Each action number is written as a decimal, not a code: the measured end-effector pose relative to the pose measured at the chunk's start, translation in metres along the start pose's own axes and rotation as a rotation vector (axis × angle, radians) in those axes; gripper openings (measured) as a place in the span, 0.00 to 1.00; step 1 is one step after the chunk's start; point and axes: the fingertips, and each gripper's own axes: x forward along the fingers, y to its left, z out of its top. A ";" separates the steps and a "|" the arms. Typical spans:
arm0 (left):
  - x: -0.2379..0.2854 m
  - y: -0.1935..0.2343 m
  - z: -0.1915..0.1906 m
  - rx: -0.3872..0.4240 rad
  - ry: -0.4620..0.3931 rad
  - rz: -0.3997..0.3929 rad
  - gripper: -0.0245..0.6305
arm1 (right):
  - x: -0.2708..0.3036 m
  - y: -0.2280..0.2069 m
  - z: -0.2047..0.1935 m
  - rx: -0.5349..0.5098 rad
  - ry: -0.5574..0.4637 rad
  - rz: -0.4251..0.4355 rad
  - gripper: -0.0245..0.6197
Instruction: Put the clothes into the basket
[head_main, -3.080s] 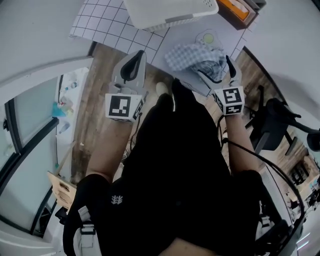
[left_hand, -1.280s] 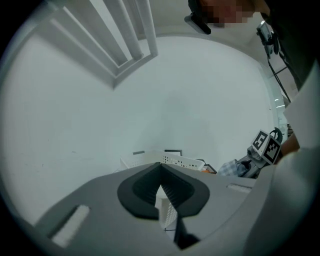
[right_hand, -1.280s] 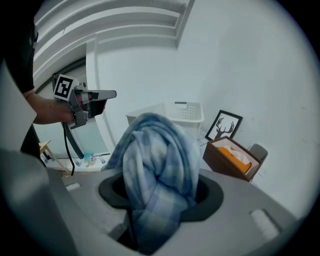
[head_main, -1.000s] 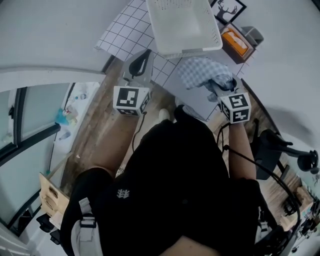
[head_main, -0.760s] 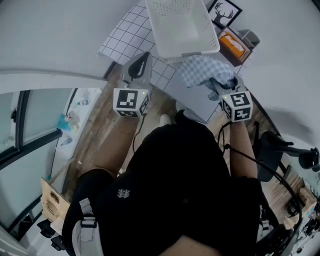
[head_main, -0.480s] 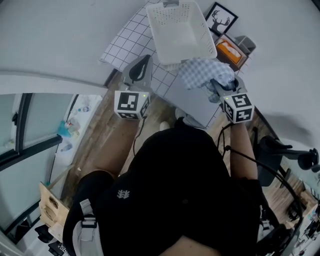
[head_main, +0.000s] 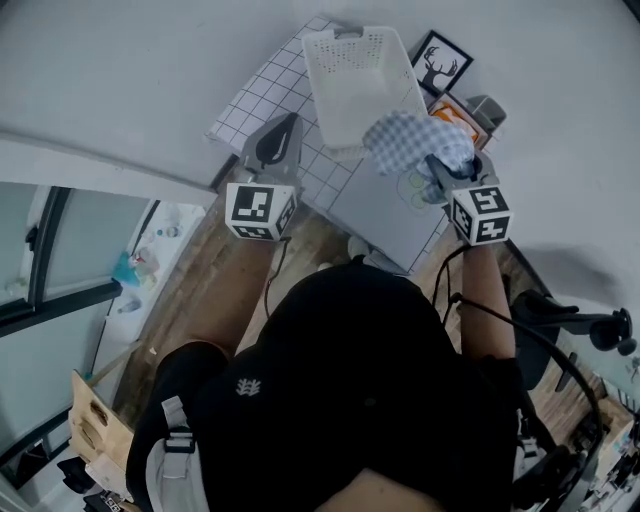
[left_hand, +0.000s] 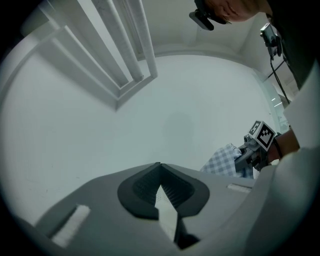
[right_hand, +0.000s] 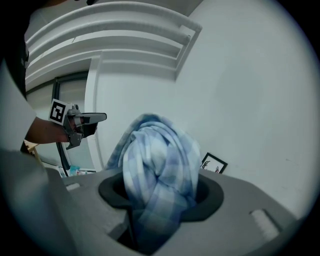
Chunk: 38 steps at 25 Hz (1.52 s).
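A blue-and-white checked cloth (head_main: 412, 140) hangs bunched in my right gripper (head_main: 434, 166), whose jaws are shut on it, lifted off the table at the near right corner of the white plastic basket (head_main: 345, 55). In the right gripper view the cloth (right_hand: 157, 160) fills the gap between the pads. My left gripper (head_main: 272, 142) hovers to the left of the basket over the grid-patterned cloth, its jaws shut with nothing between them (left_hand: 160, 167). From the left gripper view the right gripper (left_hand: 255, 150) and the cloth (left_hand: 225, 161) show at the far right.
The basket stands on a table covered by a white grid cloth (head_main: 262, 92) with a grey mat (head_main: 385, 210) nearer me. A framed deer picture (head_main: 441, 60) and an orange box (head_main: 452, 106) sit behind the basket at the right. Wooden floor lies below.
The right gripper has lifted the checked cloth off the grey mat and carried it up towards the basket's near right corner. The left gripper has stayed beside the basket.
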 end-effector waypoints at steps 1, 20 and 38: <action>0.001 0.003 0.002 0.000 -0.002 0.006 0.05 | 0.001 -0.001 0.004 -0.002 -0.005 0.001 0.39; 0.013 0.033 0.027 0.024 -0.030 0.068 0.05 | 0.051 -0.016 0.077 -0.018 -0.095 0.068 0.39; 0.011 0.068 -0.023 0.009 0.076 0.158 0.05 | 0.132 -0.010 0.059 0.007 -0.058 0.147 0.39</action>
